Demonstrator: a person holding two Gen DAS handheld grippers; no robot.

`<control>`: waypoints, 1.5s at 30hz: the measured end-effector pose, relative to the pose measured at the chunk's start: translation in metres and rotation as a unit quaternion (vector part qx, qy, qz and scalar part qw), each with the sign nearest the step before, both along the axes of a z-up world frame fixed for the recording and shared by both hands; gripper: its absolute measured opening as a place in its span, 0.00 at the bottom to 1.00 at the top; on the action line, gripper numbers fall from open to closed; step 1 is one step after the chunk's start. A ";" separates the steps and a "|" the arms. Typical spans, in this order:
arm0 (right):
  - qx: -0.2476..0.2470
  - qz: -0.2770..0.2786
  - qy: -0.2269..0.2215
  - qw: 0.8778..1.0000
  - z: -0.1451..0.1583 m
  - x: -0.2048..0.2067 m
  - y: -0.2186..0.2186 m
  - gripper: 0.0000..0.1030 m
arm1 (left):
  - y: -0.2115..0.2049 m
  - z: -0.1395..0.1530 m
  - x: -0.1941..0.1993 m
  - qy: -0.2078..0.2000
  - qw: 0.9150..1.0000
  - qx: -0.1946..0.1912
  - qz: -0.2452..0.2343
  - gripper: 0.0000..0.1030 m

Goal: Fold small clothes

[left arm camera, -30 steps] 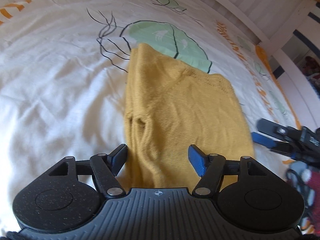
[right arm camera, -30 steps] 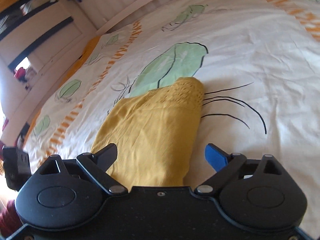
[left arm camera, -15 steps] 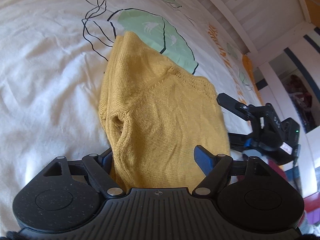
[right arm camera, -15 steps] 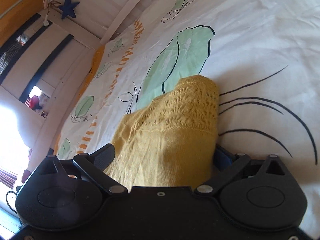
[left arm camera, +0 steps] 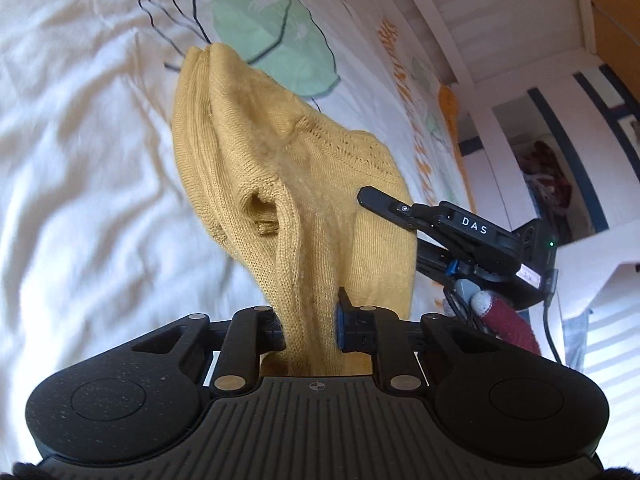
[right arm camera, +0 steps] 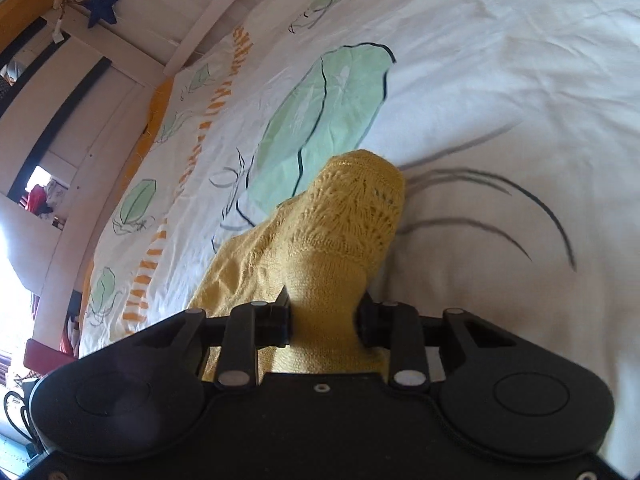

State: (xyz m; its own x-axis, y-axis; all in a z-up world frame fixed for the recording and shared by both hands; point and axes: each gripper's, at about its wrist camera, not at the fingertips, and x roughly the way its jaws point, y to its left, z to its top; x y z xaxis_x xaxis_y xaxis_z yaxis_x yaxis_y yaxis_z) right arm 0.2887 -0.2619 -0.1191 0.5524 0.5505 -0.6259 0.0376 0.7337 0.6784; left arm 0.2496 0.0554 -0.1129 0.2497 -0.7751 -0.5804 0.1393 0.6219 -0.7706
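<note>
A yellow knit garment (left arm camera: 248, 148) lies bunched on the white printed bed sheet (left arm camera: 80, 160), its near edge raised off the bed. My left gripper (left arm camera: 311, 326) is closing, and its pads press a gathered fold of that near edge. My right gripper (right arm camera: 324, 320) is also closing and pinches the garment (right arm camera: 352, 216) just below its lacy band. In the left wrist view the right tool comes in from the right, one of its fingers (left arm camera: 386, 205) lying over the fabric. The cloth inside both grips is hidden by the jaws.
The sheet (right arm camera: 500, 100) carries green leaf prints and orange stripes. A white slatted bed rail (left arm camera: 480, 20) runs along the far side, with a blue star (right arm camera: 102, 2) hung on it. Shelves (left arm camera: 552, 184) stand beyond the bed. A dark red sleeve (left arm camera: 508, 320) shows behind the right tool.
Both grippers went from open around the garment's near edge to pinched on it. The fabric is now bunched and lifted, and the right tool has come closer to the left one.
</note>
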 end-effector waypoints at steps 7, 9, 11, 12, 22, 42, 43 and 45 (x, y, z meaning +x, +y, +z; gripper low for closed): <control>0.003 0.021 0.038 0.999 0.015 -0.090 -0.018 0.40 | -0.017 0.006 -0.085 0.024 0.998 -0.025 -0.049 0.17; 0.012 0.023 0.047 0.999 0.015 -0.115 -0.025 0.40 | -0.018 0.006 -0.109 0.029 0.998 -0.028 -0.053 0.17; 0.015 0.022 0.050 0.998 0.014 -0.137 -0.028 0.41 | -0.018 0.005 -0.128 0.019 0.999 0.002 -0.048 0.19; 0.008 0.019 0.048 0.999 0.014 -0.147 -0.029 0.42 | -0.020 0.007 -0.134 0.002 0.999 0.037 -0.040 0.20; -0.154 -0.052 -0.052 0.985 0.025 -0.194 -0.022 0.59 | -0.018 0.049 -0.183 -0.203 0.936 0.279 0.075 0.33; -0.283 -0.083 -0.071 0.953 0.000 -0.183 -0.010 0.99 | -0.048 0.002 -0.137 -0.195 0.901 0.365 0.129 0.87; -0.275 -0.087 -0.073 0.955 -0.005 -0.185 -0.013 0.99 | -0.047 0.002 -0.137 -0.194 0.902 0.364 0.129 0.88; -0.275 -0.089 -0.081 0.954 -0.007 -0.188 -0.013 0.99 | -0.048 0.002 -0.139 -0.197 0.900 0.367 0.128 0.89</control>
State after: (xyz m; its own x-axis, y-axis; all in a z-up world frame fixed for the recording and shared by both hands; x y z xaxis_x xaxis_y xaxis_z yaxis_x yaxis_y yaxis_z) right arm 0.1006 -0.2751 -0.1260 0.7210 0.0527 -0.6909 0.1214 0.9721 0.2008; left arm 0.1108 0.0077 -0.1108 0.6640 -0.1081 -0.7399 0.0927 0.9938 -0.0620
